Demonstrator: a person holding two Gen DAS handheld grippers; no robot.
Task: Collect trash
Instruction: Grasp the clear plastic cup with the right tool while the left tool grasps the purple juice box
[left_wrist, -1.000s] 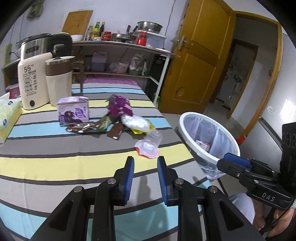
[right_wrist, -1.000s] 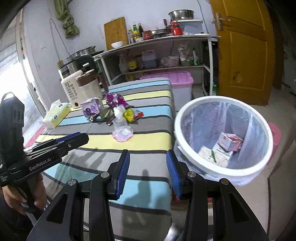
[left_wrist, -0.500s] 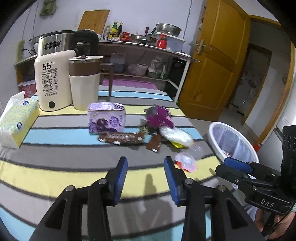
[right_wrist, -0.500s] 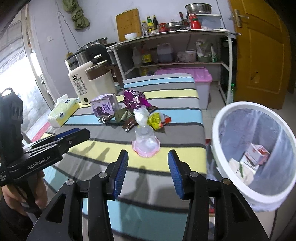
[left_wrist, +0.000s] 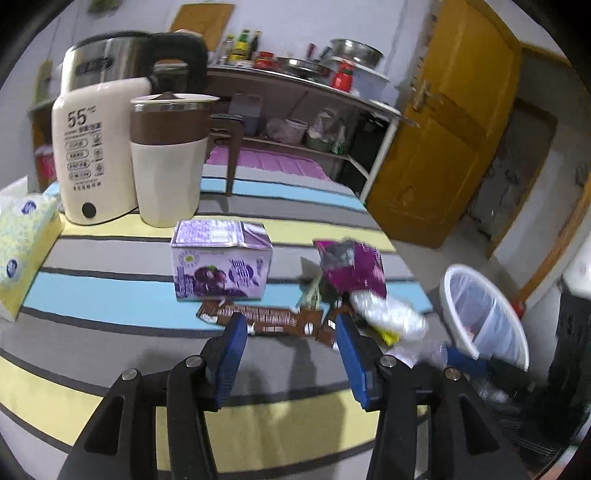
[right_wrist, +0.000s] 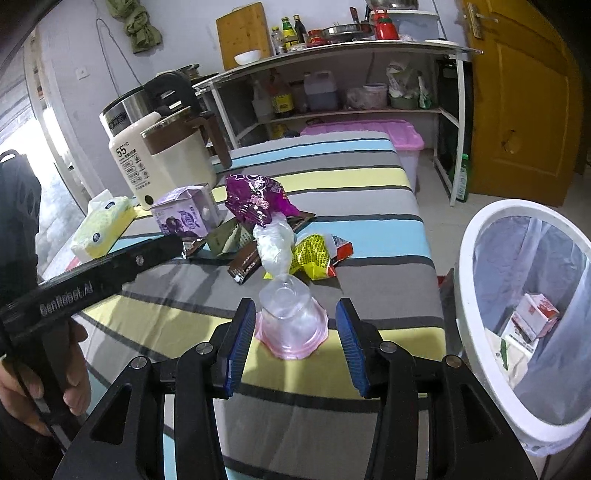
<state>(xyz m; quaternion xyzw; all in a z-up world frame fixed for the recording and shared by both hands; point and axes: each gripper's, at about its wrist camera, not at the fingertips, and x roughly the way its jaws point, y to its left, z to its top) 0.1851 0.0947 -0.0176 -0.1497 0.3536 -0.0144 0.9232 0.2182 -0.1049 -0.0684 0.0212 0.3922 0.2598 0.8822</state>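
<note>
We hold the right gripper (right_wrist: 295, 325) with its blue jaws spread wide on either side of an upturned clear plastic cup with a pink rim (right_wrist: 291, 325). The cup stands on the striped tablecloth (right_wrist: 369, 206); we cannot tell whether either pad touches it. Bare cloth lies between the cup and the table's near edge.

We hold the left gripper (left_wrist: 291, 332) with jaws also spread wide and gripping nothing, low over a grey stripe. Just beyond its tips lies a flat brown wrapper (left_wrist: 258, 317), and behind that stands a purple carton (left_wrist: 221, 266).

The remaining litter sits in one cluster near the table's right edge: a crumpled magenta foil bag (right_wrist: 255, 199), a clear plastic bag (right_wrist: 275, 245) and a yellow mesh wrapper (right_wrist: 314, 254), all touching or overlapping.

A white round bin with a clear liner (right_wrist: 480, 258) stands on the floor just beside that right edge, already holding small cartons (right_wrist: 535, 314).

On the table's far left, a cream kettle (left_wrist: 96, 147), a brown-banded jug (left_wrist: 166, 158) and a yellow tissue pack (left_wrist: 22, 251) stand well apart from the litter.
</note>
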